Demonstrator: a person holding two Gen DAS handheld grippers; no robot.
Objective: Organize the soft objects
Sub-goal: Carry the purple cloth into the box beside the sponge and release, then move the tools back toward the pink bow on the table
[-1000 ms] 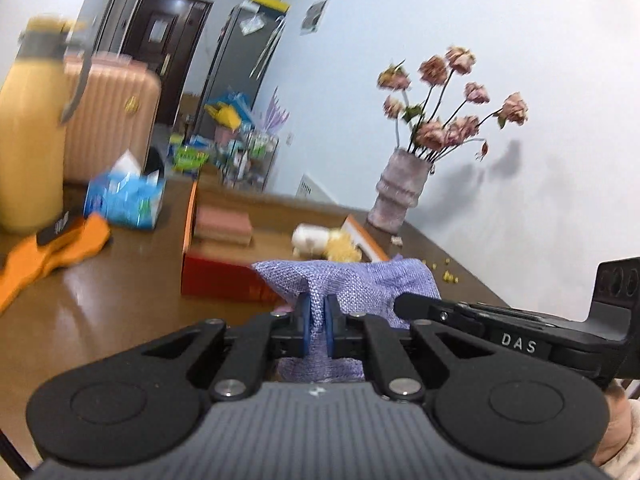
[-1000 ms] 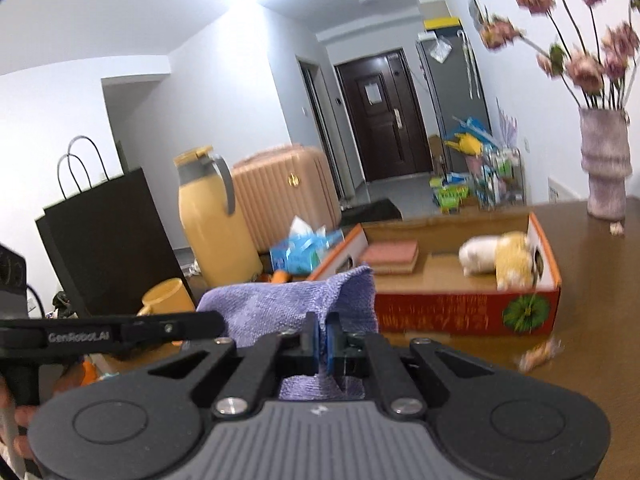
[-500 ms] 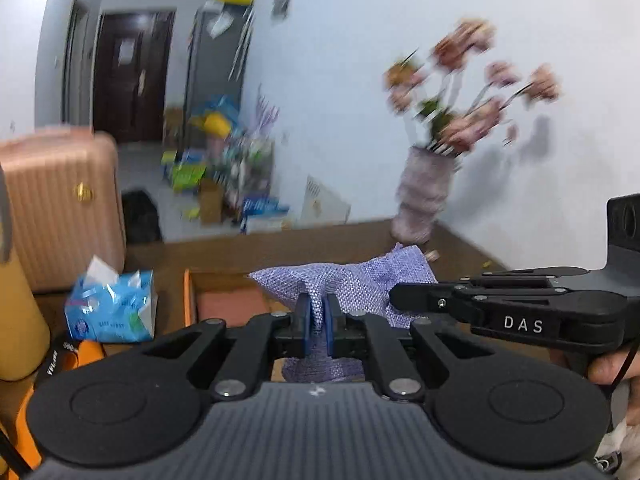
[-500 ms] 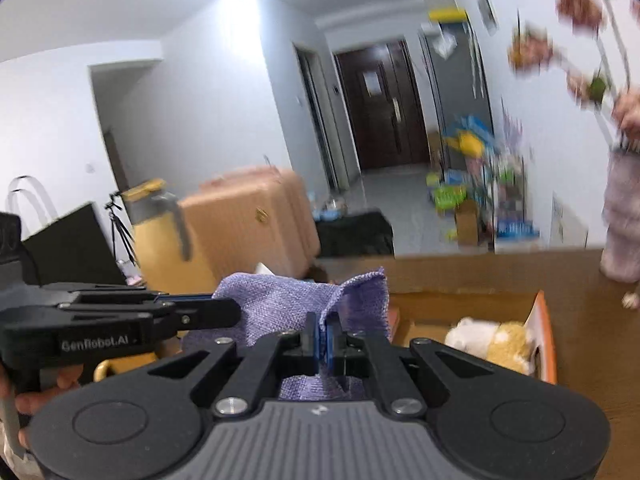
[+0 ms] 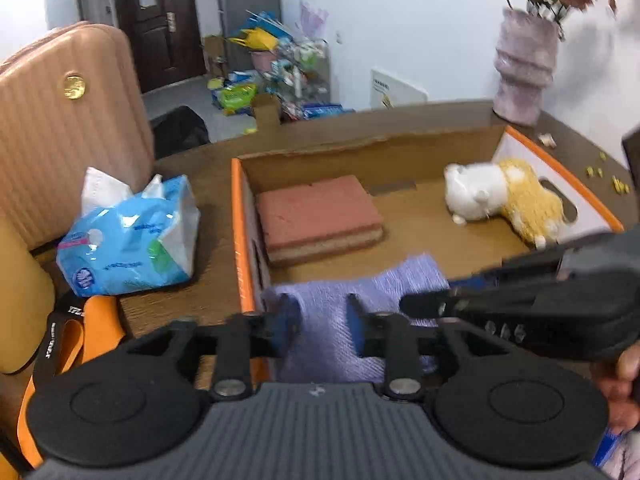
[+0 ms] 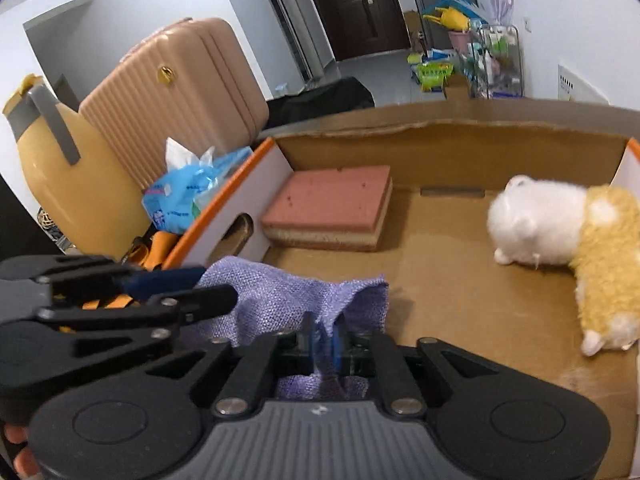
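Observation:
A purple woven cloth (image 5: pixel 352 304) lies over the near edge of an open cardboard box (image 5: pixel 360 152) with orange rims. My left gripper (image 5: pixel 322 320) is open, its jaws apart on either side of the cloth. My right gripper (image 6: pixel 325 338) is shut on the purple cloth (image 6: pixel 288 300) and holds it just inside the box (image 6: pixel 440 136). A pink sponge (image 5: pixel 318 214) and a white and yellow plush toy (image 5: pixel 504 196) lie in the box. They also show in the right wrist view: the sponge (image 6: pixel 332 204) and the plush (image 6: pixel 568 232).
A blue tissue pack (image 5: pixel 128 236), an orange strap (image 5: pixel 68 344) and a yellow jug (image 6: pixel 68 176) stand left of the box. A pink suitcase (image 5: pixel 60 120) is behind them. A vase of flowers (image 5: pixel 524 64) stands at the back right of the table.
Both grippers came down with the cloth, from up in the air to the box's near edge. My left gripper opened and let go of the cloth. The right one still grips it.

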